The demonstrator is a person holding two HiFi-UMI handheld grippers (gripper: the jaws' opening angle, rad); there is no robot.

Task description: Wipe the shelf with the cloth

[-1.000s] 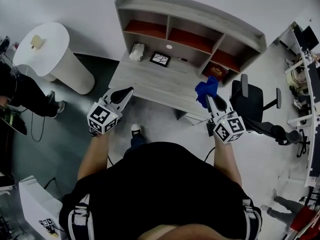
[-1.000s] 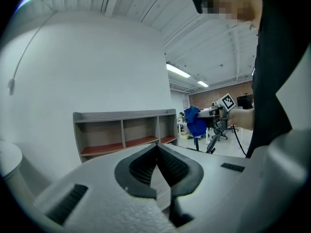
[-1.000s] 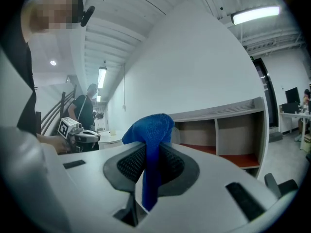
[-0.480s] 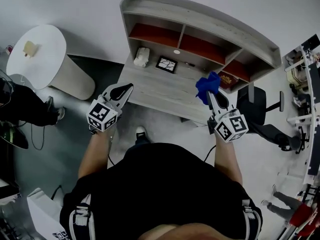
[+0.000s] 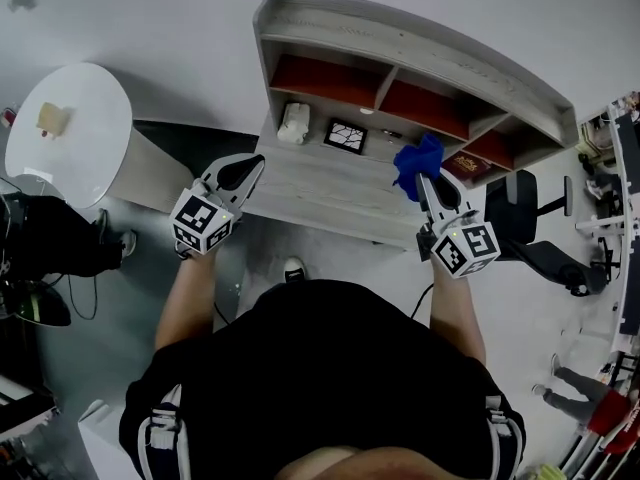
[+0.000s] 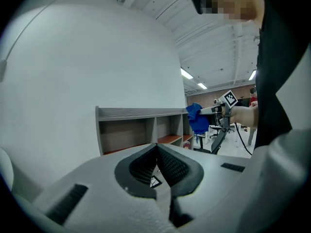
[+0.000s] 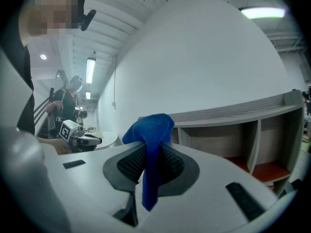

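A grey wooden shelf unit with red-backed compartments stands on a grey desk against the wall. My right gripper is shut on a blue cloth, held over the desk's right part in front of the middle and right compartments. In the right gripper view the cloth bunches above the jaws and hangs down between them, with the shelf beyond. My left gripper hovers at the desk's left front edge, jaws shut on nothing. In the left gripper view the jaw tips meet, and the shelf and cloth lie ahead.
On the desk lie a white object and a small black frame; a red box sits at the right compartment. A white round table stands left, a black office chair right. A seated person is at far left.
The right gripper has carried the cloth forward, closer to the shelf compartments. The left gripper has edged toward the desk. The whole view has shifted as the person stepped nearer.
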